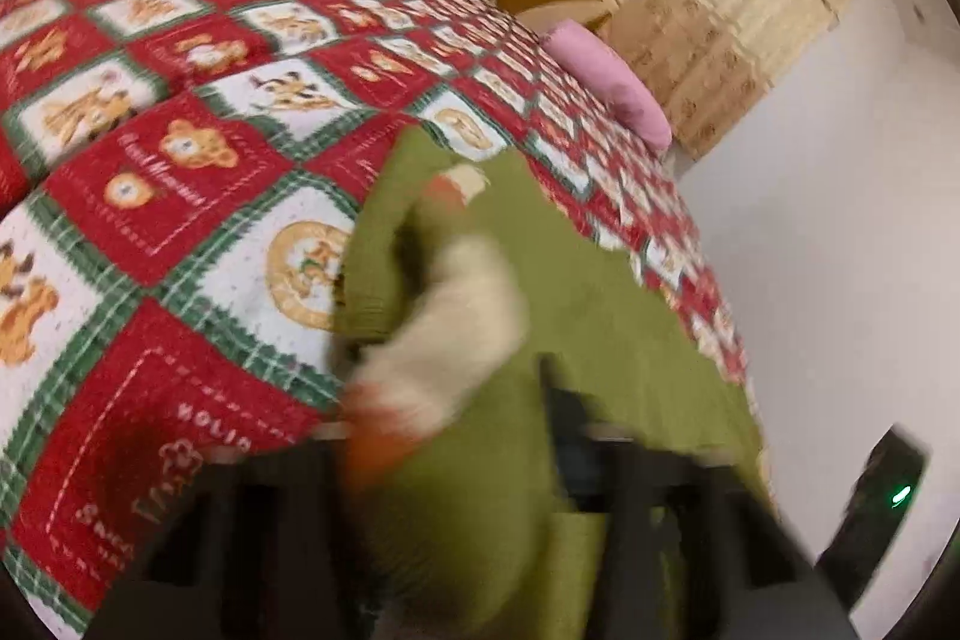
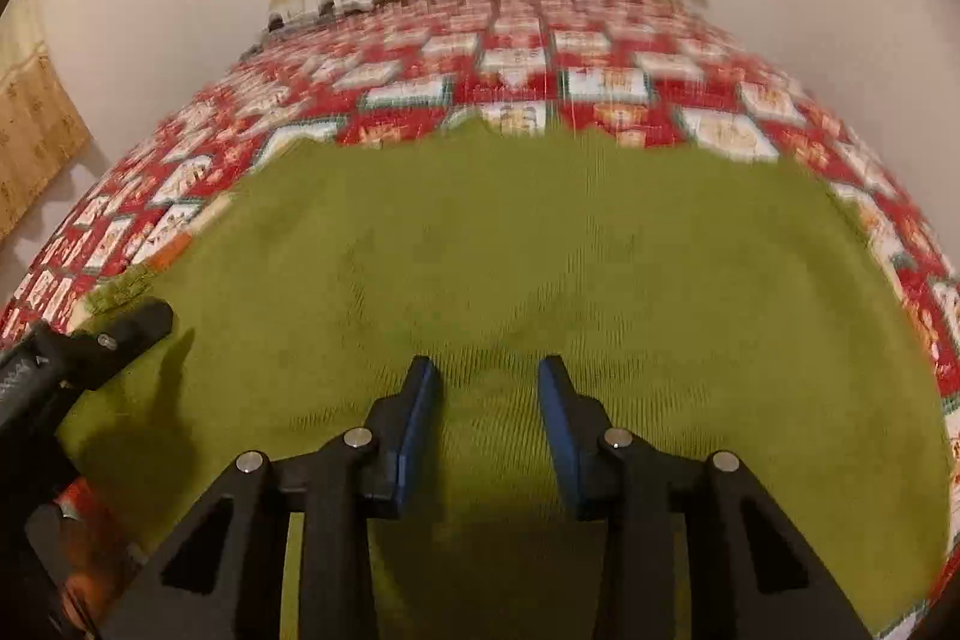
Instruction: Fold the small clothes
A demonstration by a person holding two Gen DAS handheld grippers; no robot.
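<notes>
Green garment is lying spread on the quilt. Right gripper is hovering over it, jaws parted — gripping nothing. Left gripper is blurring out — its jaw state cannot be told.

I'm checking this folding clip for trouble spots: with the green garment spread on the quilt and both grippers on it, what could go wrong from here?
1. The right gripper stands open over flat green garment; closing there may pinch the quilt beneath too.
2. In the left wrist view the cream sleeve lies bunched across the body, so it could get trapped inside a fold.
3. The left gripper sits at the garment's edge; an uneven pull may skew it.
</notes>
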